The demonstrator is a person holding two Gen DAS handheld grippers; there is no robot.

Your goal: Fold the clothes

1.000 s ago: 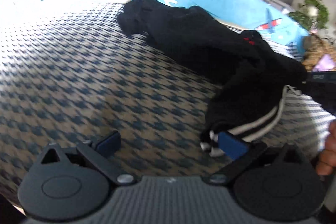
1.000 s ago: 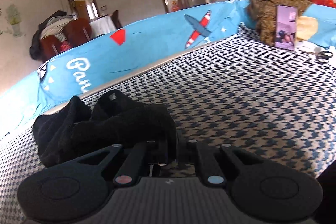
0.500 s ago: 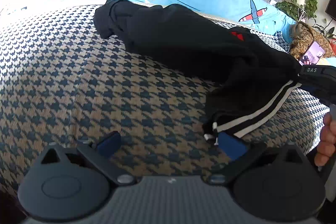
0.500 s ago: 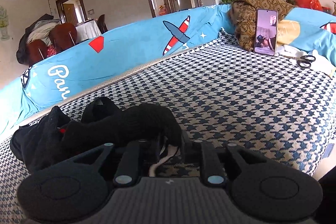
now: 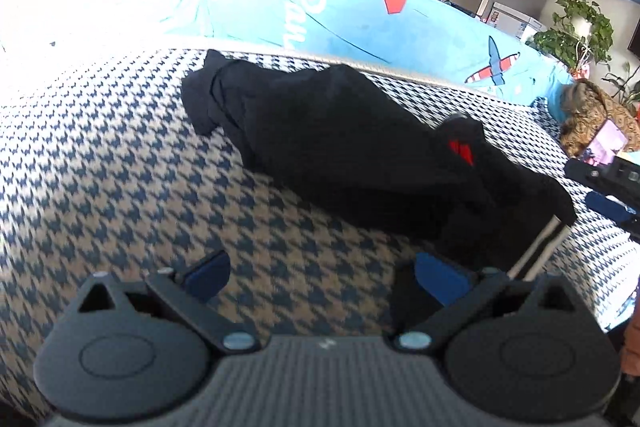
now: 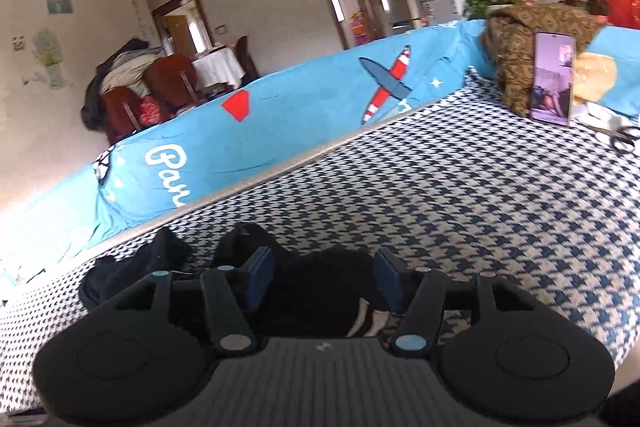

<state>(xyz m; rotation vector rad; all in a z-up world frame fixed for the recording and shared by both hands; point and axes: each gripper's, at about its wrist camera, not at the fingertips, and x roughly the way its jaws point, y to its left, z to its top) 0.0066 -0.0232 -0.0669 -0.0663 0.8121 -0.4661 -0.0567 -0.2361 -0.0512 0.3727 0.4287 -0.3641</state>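
Note:
A pair of black trousers [image 5: 352, 151] with white side stripes [image 5: 540, 247] and a small red mark lies in a long rumpled heap on the houndstooth cover [image 5: 120, 187]. My left gripper [image 5: 324, 277] stands open just above the cover, its right pad beside the striped end, nothing between the pads. In the right wrist view my right gripper [image 6: 324, 279] hangs over the other end of the trousers [image 6: 320, 291]; its jaws are opening, the black cloth lies between them and the pads do not press on it. The right gripper [image 5: 604, 187] also shows at the left wrist view's right edge.
A blue cushion wall [image 6: 280, 131] with a plane print lines the far edge of the cover. A phone [image 6: 554, 83] leans on a brown patterned cushion [image 6: 520, 39] at the far right, with scissors [image 6: 624, 141] beside it. Chairs, a fridge and plants stand beyond.
The right gripper's jaws, shut on the black cloth before, have spread apart and let it go. Both grippers have drawn back and risen a little; the trousers lie further ahead of the left gripper.

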